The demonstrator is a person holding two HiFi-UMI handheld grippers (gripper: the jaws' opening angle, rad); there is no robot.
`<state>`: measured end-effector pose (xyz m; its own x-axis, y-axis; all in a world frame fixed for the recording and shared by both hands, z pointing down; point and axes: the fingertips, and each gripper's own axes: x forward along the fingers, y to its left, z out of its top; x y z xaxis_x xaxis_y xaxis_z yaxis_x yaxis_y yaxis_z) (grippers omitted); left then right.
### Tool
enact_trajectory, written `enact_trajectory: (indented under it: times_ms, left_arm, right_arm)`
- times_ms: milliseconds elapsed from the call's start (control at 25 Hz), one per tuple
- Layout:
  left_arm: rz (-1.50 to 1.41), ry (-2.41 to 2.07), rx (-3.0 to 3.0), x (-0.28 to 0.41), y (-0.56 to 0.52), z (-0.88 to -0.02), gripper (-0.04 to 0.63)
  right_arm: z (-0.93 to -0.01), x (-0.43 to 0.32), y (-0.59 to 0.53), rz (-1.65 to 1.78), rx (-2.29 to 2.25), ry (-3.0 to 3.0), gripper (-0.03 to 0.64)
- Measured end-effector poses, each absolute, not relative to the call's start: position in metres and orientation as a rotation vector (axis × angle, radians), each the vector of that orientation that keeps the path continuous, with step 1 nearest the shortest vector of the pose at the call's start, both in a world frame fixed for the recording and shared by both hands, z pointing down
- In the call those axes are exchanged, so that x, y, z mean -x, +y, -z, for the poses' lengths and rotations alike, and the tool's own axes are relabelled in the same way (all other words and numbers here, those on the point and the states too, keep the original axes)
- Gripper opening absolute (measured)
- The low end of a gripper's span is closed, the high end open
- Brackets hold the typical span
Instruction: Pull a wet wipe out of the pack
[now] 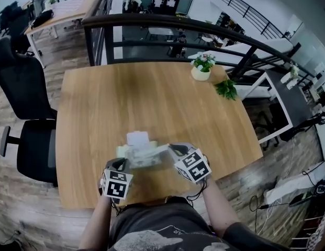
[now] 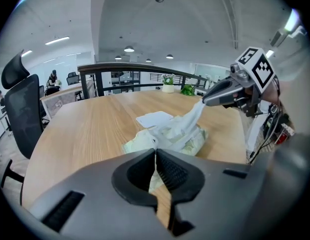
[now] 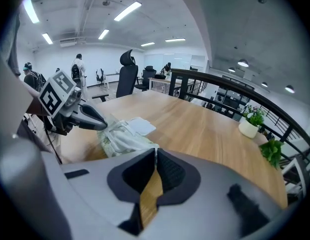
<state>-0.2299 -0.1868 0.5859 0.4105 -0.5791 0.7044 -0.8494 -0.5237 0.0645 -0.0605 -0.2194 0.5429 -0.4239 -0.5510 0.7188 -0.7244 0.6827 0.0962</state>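
Left hand-held gripper (image 1: 122, 163) pinches shut on the edge of the wet-wipe pack (image 1: 137, 156), low on the counter (image 1: 152, 98).
One wet wipe (image 2: 192, 116) stretches from the pack to the right hand-held gripper (image 1: 171, 148), whose jaws are clamped on its tip. It looks partly drawn, not yet free. Office chair (image 1: 26, 103) at left, railing (image 1: 167, 22) behind, potted flowers (image 1: 201, 67) far right.

Open tabletop, crowded at near edge and far right corner
The table (image 1: 152, 93) lies bare across its middle and left. The pack (image 1: 137, 156) and the wet wipe (image 1: 160, 149) stretched from it fill the gap between left gripper (image 1: 123, 164) and right gripper (image 1: 172, 147); a flower pot (image 1: 201, 73) and green plant (image 1: 225, 89) hold the far right corner, a railing (image 1: 152, 21) behind, an office chair (image 1: 31, 116) off the left edge
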Motion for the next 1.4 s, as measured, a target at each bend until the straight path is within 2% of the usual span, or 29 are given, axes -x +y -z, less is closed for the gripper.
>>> enact_trajectory:
  times_ms: [440,1400]
  left_arm:
    - [-0.799,-1.477,-2.121,0.223,-0.182,-0.563,0.023]
    - [-0.515,-1.921,-1.851,0.091,-0.070,-0.509,0.021]
  right_arm:
    - [-0.504,0.057,-0.230,-0.176,-0.802,-2.380,0.031]
    - [-0.508,-0.048,-0.142,-0.140,-0.368,-2.600,0.032]
